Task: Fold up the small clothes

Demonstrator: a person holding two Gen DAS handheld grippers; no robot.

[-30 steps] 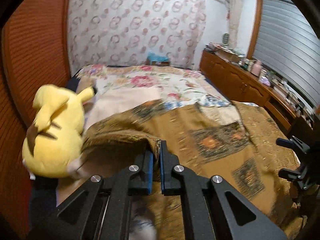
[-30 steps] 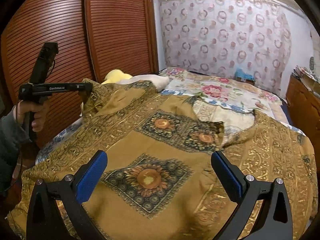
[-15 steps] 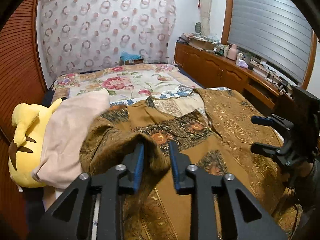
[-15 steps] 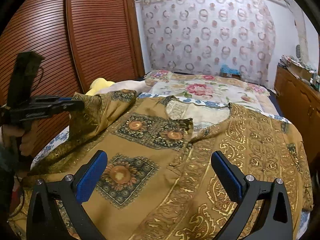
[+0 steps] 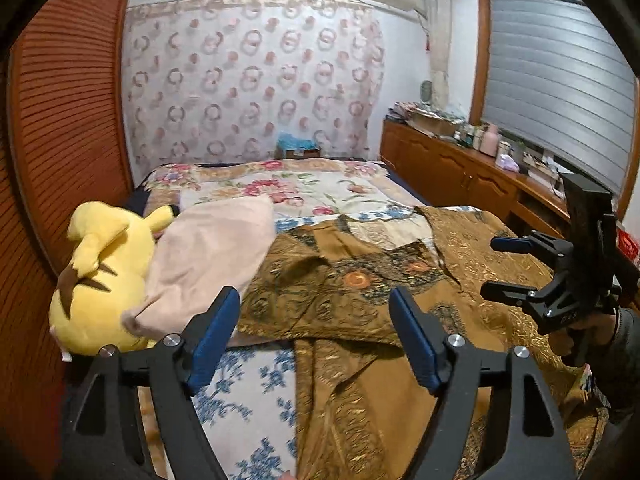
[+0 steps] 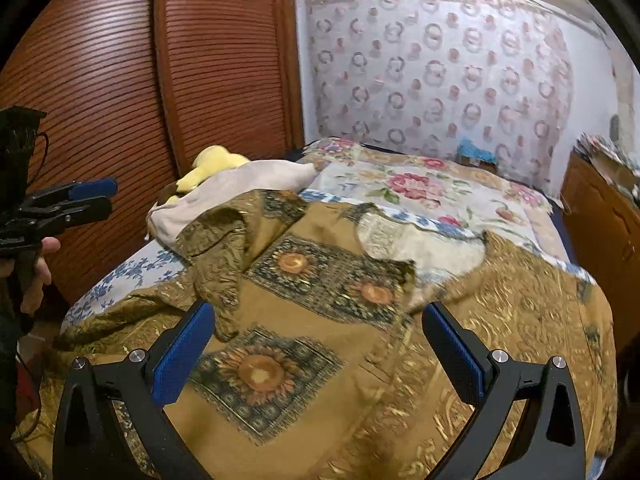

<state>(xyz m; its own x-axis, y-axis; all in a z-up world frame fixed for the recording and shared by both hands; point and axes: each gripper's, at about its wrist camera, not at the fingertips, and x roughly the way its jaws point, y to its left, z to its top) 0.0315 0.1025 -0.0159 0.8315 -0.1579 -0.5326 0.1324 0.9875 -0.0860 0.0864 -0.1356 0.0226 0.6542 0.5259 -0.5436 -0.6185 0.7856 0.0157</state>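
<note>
A brown and gold patterned shirt point(image 5: 360, 280) point(image 6: 320, 280) lies spread on the bed. Its left sleeve point(image 6: 220, 248) is folded in over the front. My left gripper point(image 5: 314, 304) hangs just above the sleeve's edge; its jaws are opening, with nothing pressed between the blue pads. In the right wrist view the left gripper point(image 6: 108, 196) is at the far left, clear of the cloth, in a person's hand. My right gripper point(image 6: 318, 316) stands open over the shirt's lower front, holding nothing. It also shows at the right of the left wrist view point(image 5: 492, 267).
A yellow plush toy point(image 5: 100, 280) and a pink pillow point(image 5: 208, 256) lie at the bed's left side, touching the shirt's shoulder. The floral bedspread point(image 5: 304, 188) reaches the far wall. Louvred wardrobe doors point(image 6: 120, 80) stand on the left, a cluttered wooden cabinet point(image 5: 460, 172) on the right.
The left gripper carried the sleeve in over the shirt, let it go and opened wide. The sleeve now lies folded on the front. The right gripper stayed open and shifted only a little.
</note>
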